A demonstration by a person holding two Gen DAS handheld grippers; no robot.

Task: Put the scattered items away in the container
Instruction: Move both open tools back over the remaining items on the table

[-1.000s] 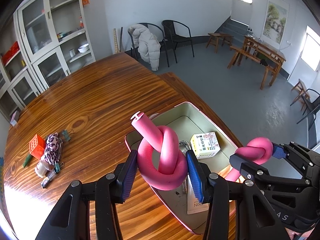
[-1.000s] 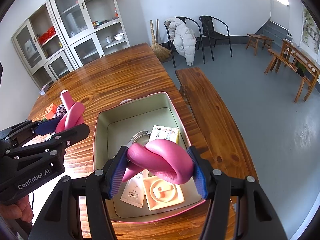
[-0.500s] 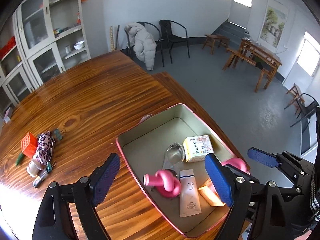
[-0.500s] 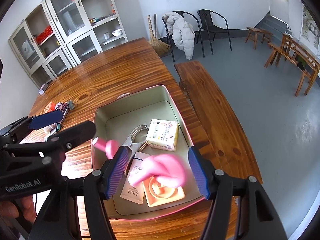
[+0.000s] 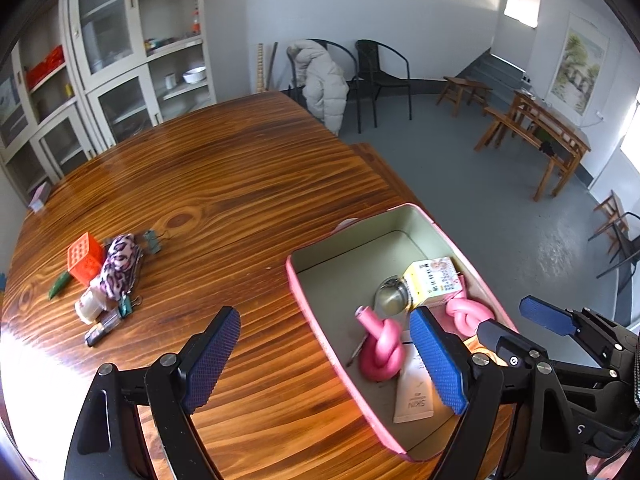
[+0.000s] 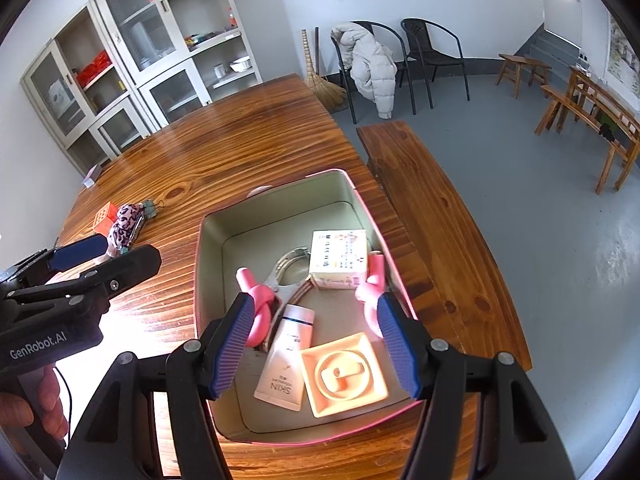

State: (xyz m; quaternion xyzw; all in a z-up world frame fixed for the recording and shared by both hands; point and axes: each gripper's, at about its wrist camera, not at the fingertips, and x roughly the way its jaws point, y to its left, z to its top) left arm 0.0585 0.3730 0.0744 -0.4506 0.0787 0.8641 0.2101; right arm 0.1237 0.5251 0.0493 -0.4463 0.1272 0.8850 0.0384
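Two pink knotted foam rollers point(image 5: 380, 350) point(image 5: 468, 316) lie in the container point(image 5: 320, 320) at lower right; left claw point(image 5: 326, 360), jaws just opened, and right claw point(image 6: 316, 344) both released, empty.

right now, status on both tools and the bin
Left tool open, empty. Right tool open, empty. Both pink knots in bin. Small items left on table.

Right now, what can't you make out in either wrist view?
- Right pink knotted foam tube: right wrist view, partly behind the blue pad.
- Small clutter beside the orange plastic cube: left wrist view, too small to identify.
- White cardboard box print: unreadable in both.
- Pink-rimmed metal container near corner: hidden by tool arms.
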